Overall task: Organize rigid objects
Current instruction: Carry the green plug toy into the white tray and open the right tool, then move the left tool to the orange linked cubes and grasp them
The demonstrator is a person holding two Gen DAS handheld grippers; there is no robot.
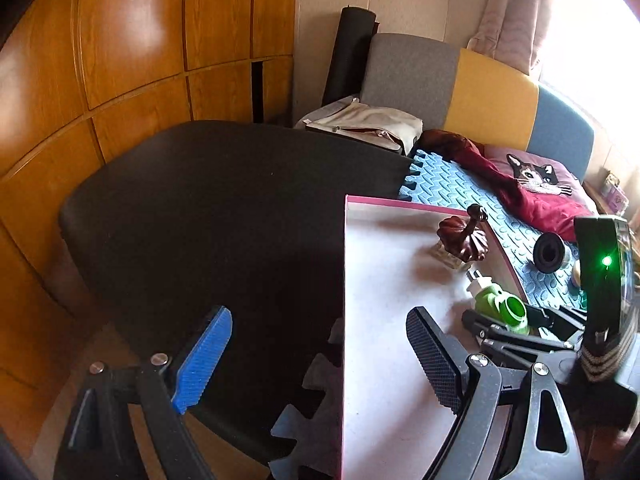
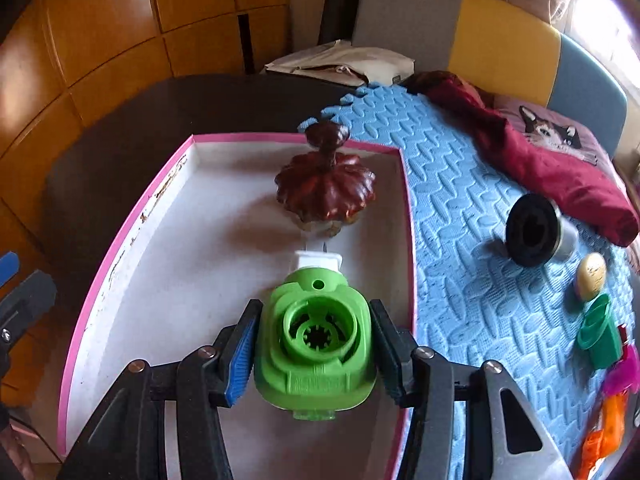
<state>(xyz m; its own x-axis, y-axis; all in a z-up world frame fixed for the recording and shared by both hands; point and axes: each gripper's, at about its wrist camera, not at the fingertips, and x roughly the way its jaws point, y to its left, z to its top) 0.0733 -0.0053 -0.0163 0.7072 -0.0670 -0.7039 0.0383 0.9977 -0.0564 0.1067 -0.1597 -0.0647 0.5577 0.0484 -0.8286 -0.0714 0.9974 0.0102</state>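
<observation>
right gripper (image 2: pixel 316 356) clamps green plug (image 2: pixel 316 344) – near tray rim (image 2: pixel 410 240).

Orange and pink items (image 2: pixel 608 412) blurred, cut off at right edge

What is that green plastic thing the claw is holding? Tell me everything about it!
The green plug-in device looks like shiny moulded plastic, with a round ribbed opening facing the camera and a white plug end pointing away. The right gripper clamps its two sides, over the pink-rimmed white tray, near a dark red ornament.
</observation>
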